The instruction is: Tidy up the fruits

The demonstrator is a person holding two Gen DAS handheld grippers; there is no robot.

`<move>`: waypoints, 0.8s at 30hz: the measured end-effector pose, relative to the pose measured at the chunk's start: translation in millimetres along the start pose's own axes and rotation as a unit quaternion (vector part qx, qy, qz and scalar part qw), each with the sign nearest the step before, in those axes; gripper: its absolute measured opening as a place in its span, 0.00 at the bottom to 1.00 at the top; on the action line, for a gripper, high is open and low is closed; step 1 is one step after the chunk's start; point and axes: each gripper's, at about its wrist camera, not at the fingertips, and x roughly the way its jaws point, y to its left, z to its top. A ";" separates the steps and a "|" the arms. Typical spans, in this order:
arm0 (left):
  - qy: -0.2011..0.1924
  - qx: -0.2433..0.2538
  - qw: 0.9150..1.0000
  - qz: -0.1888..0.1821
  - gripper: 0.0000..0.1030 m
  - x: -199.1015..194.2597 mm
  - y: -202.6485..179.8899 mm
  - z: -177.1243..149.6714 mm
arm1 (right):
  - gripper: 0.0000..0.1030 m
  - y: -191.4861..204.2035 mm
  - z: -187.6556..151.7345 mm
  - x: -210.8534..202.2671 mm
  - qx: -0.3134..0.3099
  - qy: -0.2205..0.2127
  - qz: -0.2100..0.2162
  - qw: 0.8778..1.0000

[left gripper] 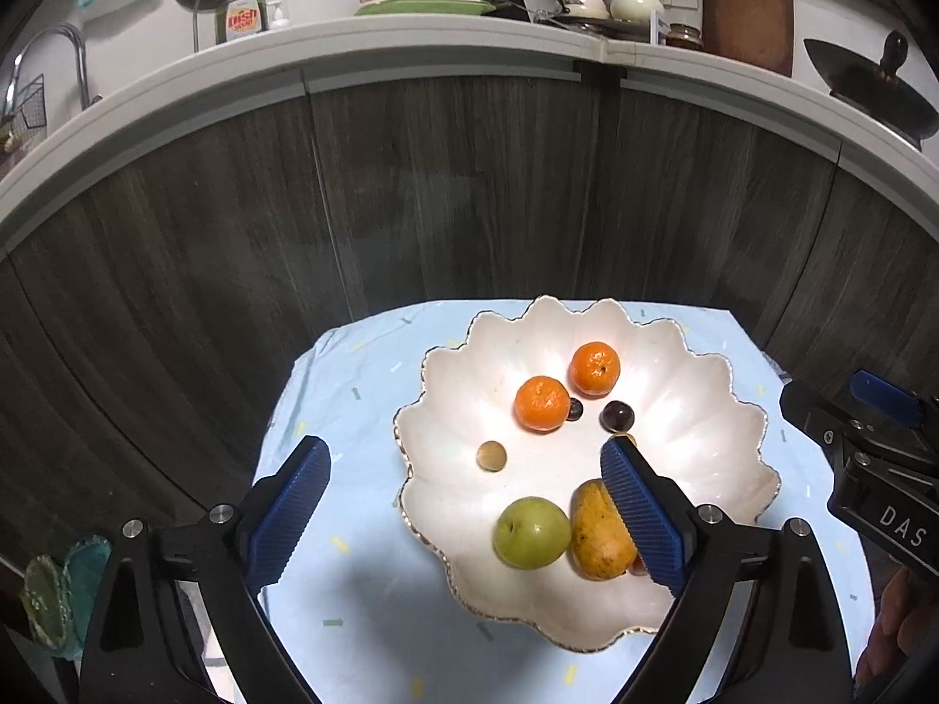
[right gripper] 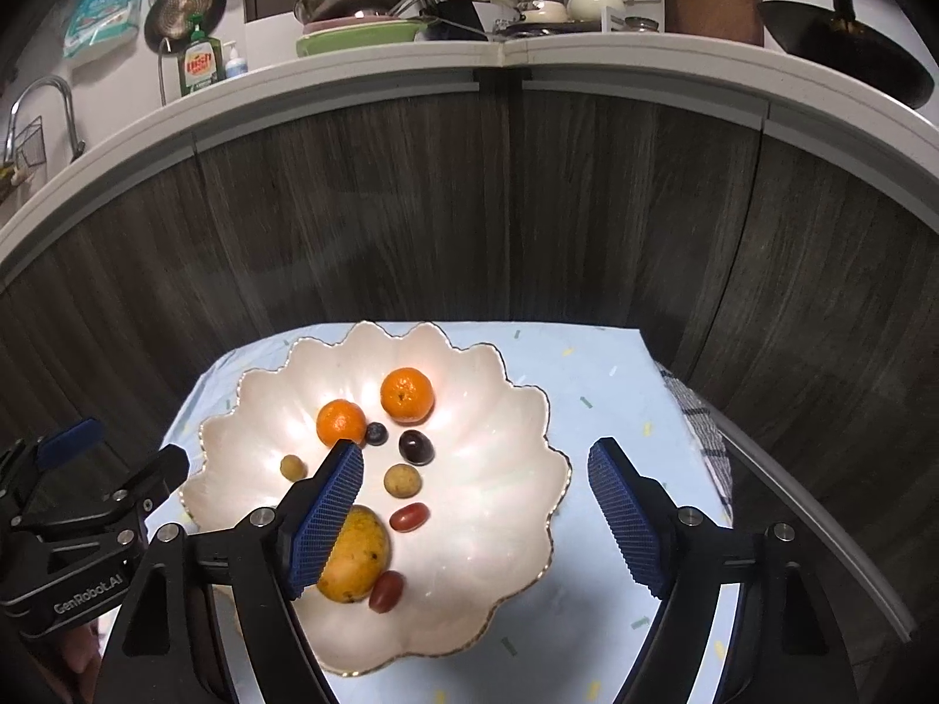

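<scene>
A white scalloped bowl (left gripper: pixel 692 387) (right gripper: pixel 505 410) with a gold rim stands on a light blue cloth. It holds two oranges (left gripper: pixel 594 369) (left gripper: pixel 542 403), a blueberry (left gripper: pixel 573 409), a dark plum (left gripper: pixel 617 416), a small tan fruit (left gripper: pixel 491 456), a green apple (left gripper: pixel 532 532) and a mango (left gripper: pixel 593 534). The right wrist view adds another tan fruit (right gripper: pixel 402 479) and two small red fruits (right gripper: pixel 409 517) (right gripper: pixel 387 591); the apple is hidden there. My left gripper (left gripper: pixel 463 454) hangs open over the bowl's left side. Over its right side my right gripper (right gripper: pixel 475 457) is open too. Neither holds anything.
The blue cloth (left gripper: pixel 352 399) covers a small table that stands against dark wooden cabinet fronts (left gripper: pixel 469 188). A checkered towel (right gripper: pixel 704 440) hangs at the table's right edge. A teal woven item (left gripper: pixel 58 586) lies low at the left. Dishes and pans crowd the counter (left gripper: pixel 411 41) above.
</scene>
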 end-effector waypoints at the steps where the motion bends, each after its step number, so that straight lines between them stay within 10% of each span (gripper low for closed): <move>1: -0.002 0.000 1.000 0.002 0.94 -4.6 0.1 -0.1 | 0.78 -0.1 -0.2 -3.5 0.000 -0.002 0.000 1.000; 24: -0.020 0.008 1.000 0.021 0.94 -74.5 -4.6 -30.6 | 0.78 -4.0 -37.3 -61.4 0.007 -0.013 0.001 1.000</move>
